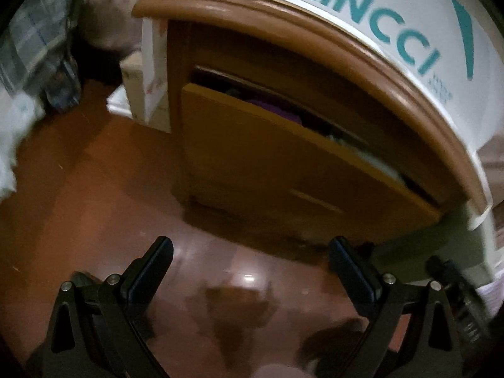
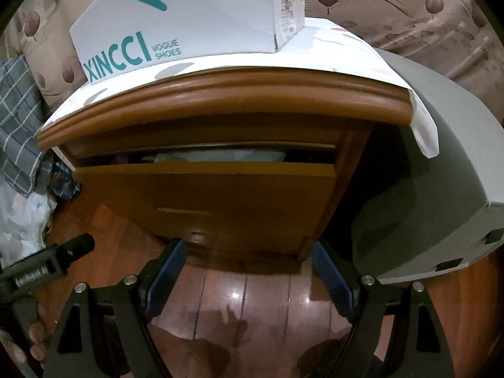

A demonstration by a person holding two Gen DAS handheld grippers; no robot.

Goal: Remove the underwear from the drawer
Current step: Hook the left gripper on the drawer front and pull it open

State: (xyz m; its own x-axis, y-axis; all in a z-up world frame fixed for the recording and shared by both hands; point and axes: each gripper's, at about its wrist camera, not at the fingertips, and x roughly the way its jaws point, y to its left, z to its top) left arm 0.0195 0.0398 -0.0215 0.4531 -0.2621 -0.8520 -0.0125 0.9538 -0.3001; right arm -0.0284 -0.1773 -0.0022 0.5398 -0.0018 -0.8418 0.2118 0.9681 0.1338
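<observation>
A wooden nightstand (image 2: 220,97) stands ahead with its drawer (image 2: 220,189) pulled out a little. Folded cloth shows in the gap: something purple (image 1: 277,108) and pale white fabric (image 2: 220,156). Which piece is the underwear I cannot tell. My left gripper (image 1: 250,252) is open above the floor, in front of and below the drawer (image 1: 283,163), with nothing between its fingers. The open right gripper (image 2: 247,253) hangs low at the nightstand's foot, also holding nothing. The left gripper's body (image 2: 50,261) shows at the left of the right wrist view.
A white XINCCI shoe box (image 2: 189,15) sits on a white sheet on top of the nightstand. A grey box (image 2: 441,173) stands to the right. Checked cloth (image 2: 19,119) and pale bedding (image 2: 19,220) lie left. The glossy wooden floor (image 2: 252,299) is below.
</observation>
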